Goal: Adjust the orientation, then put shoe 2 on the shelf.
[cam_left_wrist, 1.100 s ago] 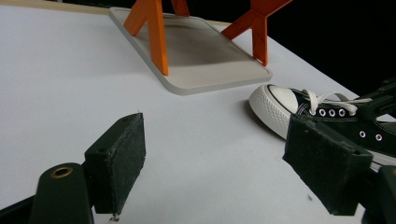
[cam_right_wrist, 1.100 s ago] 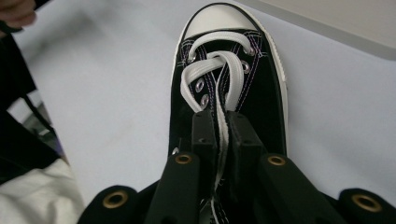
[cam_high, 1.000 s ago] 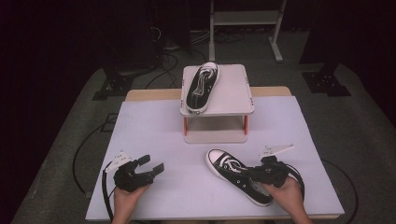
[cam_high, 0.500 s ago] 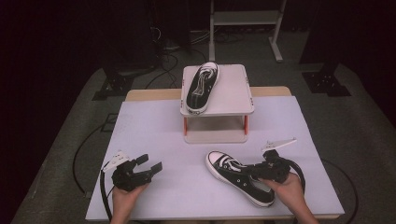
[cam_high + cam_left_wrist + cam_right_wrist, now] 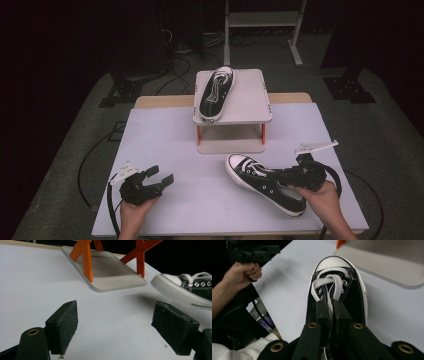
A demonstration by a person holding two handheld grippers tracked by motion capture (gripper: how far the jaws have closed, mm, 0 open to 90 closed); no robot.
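A: How many sneakers do you have out?

B: Two black canvas ones with white laces and toe caps. One sneaker on the surface lies near your right hand, toe toward the middle of the white surface. The second sneaker sits on top of the stand, toe away from you.

A: And the stand?

B: One two-tier stand, grey plates on orange legs, at the far middle of the surface. Your left view shows two crossed orange legs on its lower plate.

A: What are your tongs doing?

B: You hold two. Your right tongs are pressed together, pinching the white laces of the near sneaker, around the tongue. Your left tongs are spread wide with nothing between them, low over the bare surface, well apart from the sneaker, whose toe shows at the right edge of that view.
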